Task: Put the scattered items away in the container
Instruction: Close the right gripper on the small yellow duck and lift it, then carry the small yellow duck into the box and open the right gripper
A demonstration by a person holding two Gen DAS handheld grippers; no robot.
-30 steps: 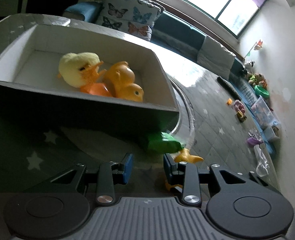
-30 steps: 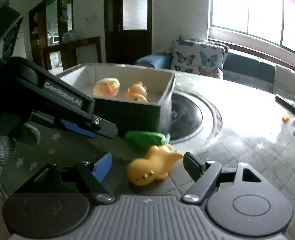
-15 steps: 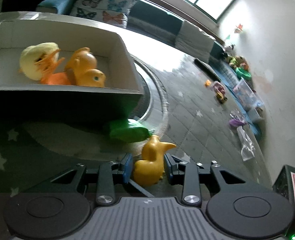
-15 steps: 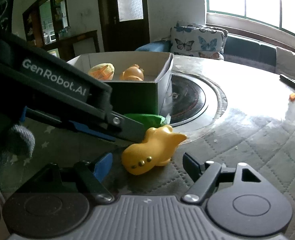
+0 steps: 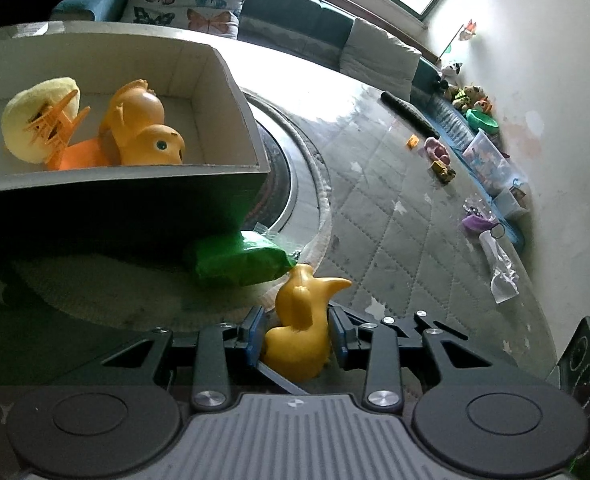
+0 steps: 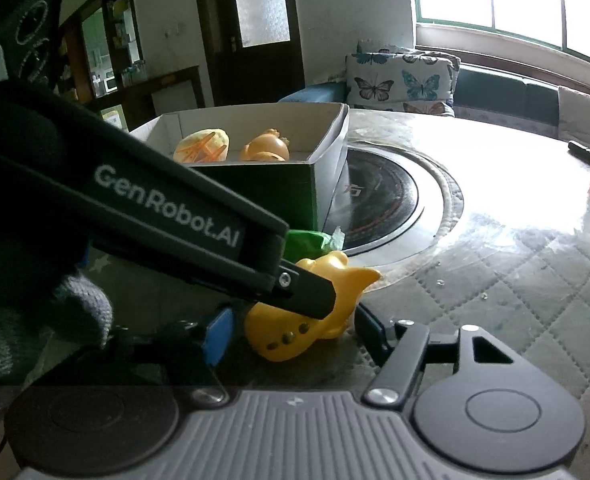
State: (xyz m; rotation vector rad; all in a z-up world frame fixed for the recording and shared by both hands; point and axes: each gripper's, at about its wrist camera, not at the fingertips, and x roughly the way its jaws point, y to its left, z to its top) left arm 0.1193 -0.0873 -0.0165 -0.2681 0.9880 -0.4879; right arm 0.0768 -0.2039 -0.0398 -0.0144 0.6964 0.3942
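Observation:
A yellow rubber duck (image 5: 299,326) lies on the quilted table between the fingers of my left gripper (image 5: 297,336), whose pads are at or very near its sides. It also shows in the right wrist view (image 6: 315,304), with the left gripper (image 6: 199,232) reaching over it. My right gripper (image 6: 291,330) is open around the same duck, not touching. The cardboard box (image 5: 231,80) holds a plush chick (image 5: 35,120) and an orange duck (image 5: 143,128). A green packet (image 5: 243,258) lies against the box's front.
A round inset hob (image 6: 399,196) sits in the table right of the box. A dark remote (image 5: 409,114) and small toys (image 5: 439,152) lie at the far edge. A butterfly cushion (image 6: 399,80) is on the sofa behind.
My left gripper has moved right and forward from the box front onto the yellow duck and now brackets it. The right gripper has come closer to the duck and stays open.

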